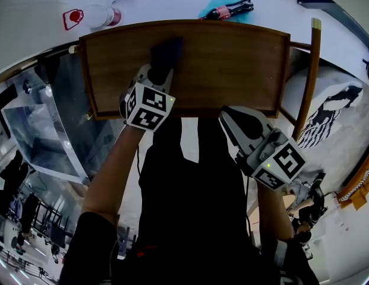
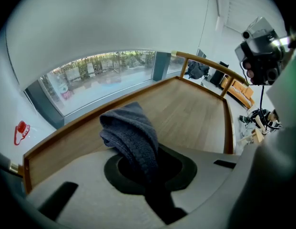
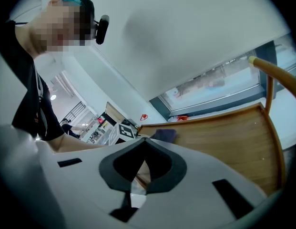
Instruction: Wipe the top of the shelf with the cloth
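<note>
Up top at 12 o'clock: wooden shelf top (image 1: 232, 64), raised lip all round. Right gripper (image 1: 230, 116) at shelf's near edge, roughly 5 o'clock, jaws pressed together, nothing between them. Left gripper (image 1: 162, 71) over shelf's 11 o'clock part, jaws clamped on dark grey cloth (image 1: 167, 51), bunched end lying on wood.

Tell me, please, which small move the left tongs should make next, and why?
Probably slide the left tongs sideways to the right, with the dark cloth pressed on the shelf top. The tongs are shut on the cloth, which seems to rest left of the middle near the far edge of the wood, and a wide bare stretch lies to its right.
</note>
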